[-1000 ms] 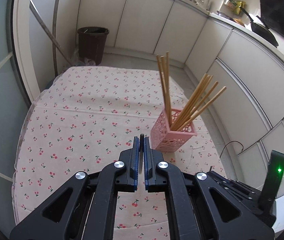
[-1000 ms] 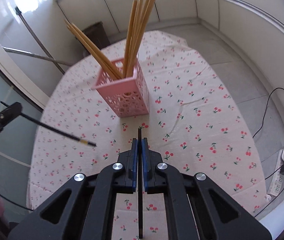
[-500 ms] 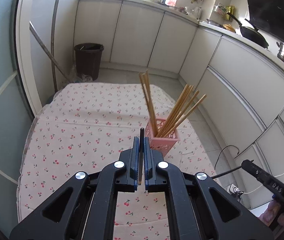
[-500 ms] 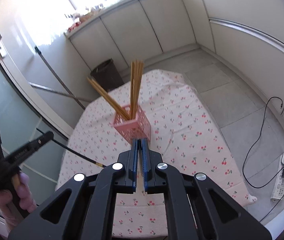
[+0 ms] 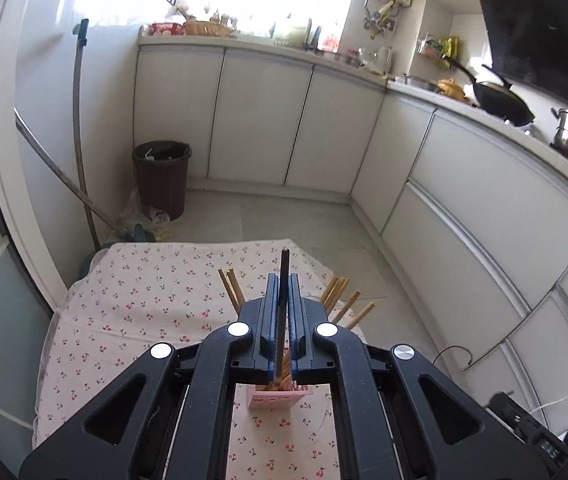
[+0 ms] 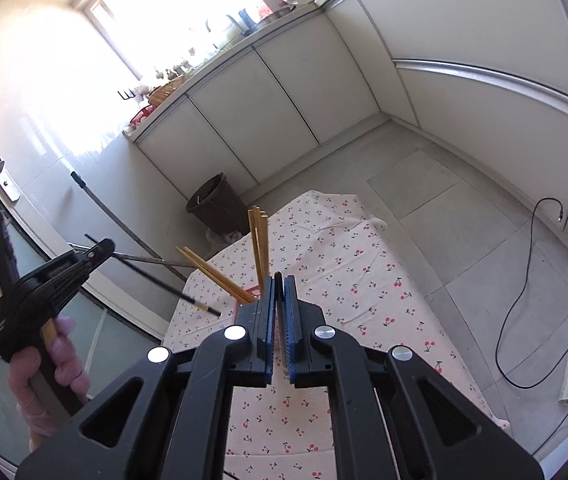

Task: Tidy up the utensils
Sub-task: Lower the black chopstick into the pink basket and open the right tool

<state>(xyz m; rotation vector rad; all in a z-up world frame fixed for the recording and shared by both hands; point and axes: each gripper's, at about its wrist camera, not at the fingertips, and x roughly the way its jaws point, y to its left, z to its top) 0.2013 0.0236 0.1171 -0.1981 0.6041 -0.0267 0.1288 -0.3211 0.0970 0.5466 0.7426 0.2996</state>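
Left wrist view: left gripper (image 5: 283, 280) clamped on thin black chopstick (image 5: 284, 276), tip poking up at frame centre. Pink lattice holder (image 5: 280, 395) low centre on cherry-print cloth (image 5: 144, 304), wooden chopsticks (image 5: 230, 286) fanning out.

Right wrist view: right gripper (image 6: 279, 280) jaws pressed on black chopstick tip (image 6: 278, 277). Pink holder rim (image 6: 253, 290) centre, mostly hidden; left gripper at left edge.

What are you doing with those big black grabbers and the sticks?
Tidying chopsticks. Each hand holds a grabber. The left gripper and the right gripper each pinch one black chopstick, held above the cherry tablecloth. The wooden chopsticks already stand in the pink basket below.
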